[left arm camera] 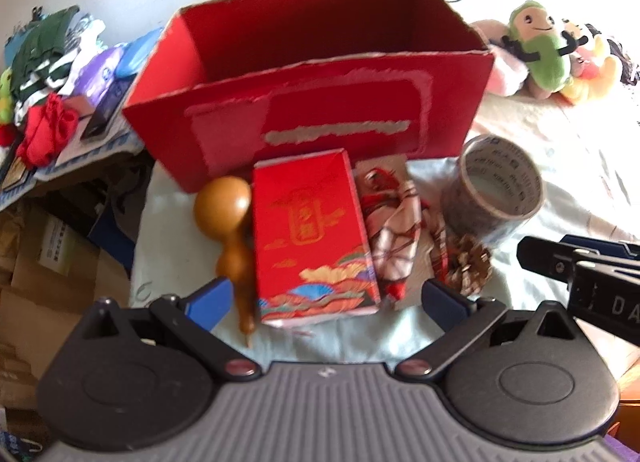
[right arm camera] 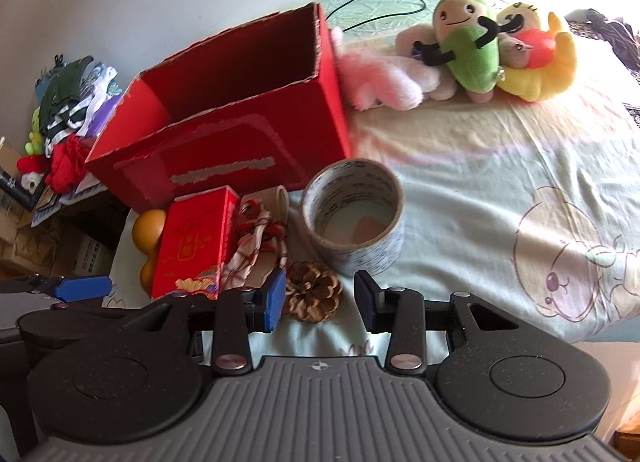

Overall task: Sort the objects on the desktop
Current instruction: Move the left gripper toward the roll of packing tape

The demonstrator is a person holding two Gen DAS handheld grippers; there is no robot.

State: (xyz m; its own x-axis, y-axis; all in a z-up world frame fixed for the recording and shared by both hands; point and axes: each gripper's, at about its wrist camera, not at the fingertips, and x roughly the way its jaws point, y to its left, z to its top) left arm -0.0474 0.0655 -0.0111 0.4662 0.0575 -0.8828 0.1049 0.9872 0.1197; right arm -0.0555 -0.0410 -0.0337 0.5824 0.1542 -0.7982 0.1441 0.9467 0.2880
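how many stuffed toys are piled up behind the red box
3, possibly more hidden: a green bean-shaped plush with black arms, a yellow crescent plush with a red patch beside it, and a pink fluffy plush nearest the red cardboard box.

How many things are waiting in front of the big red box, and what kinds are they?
Gourd: 1
Small red box: 1
Patterned cloth pouch: 1
Pine cone: 1
Tape roll: 1
Total: 5

A brown roll-like thing behind the pouch is too hidden to name. The big red box looks empty.
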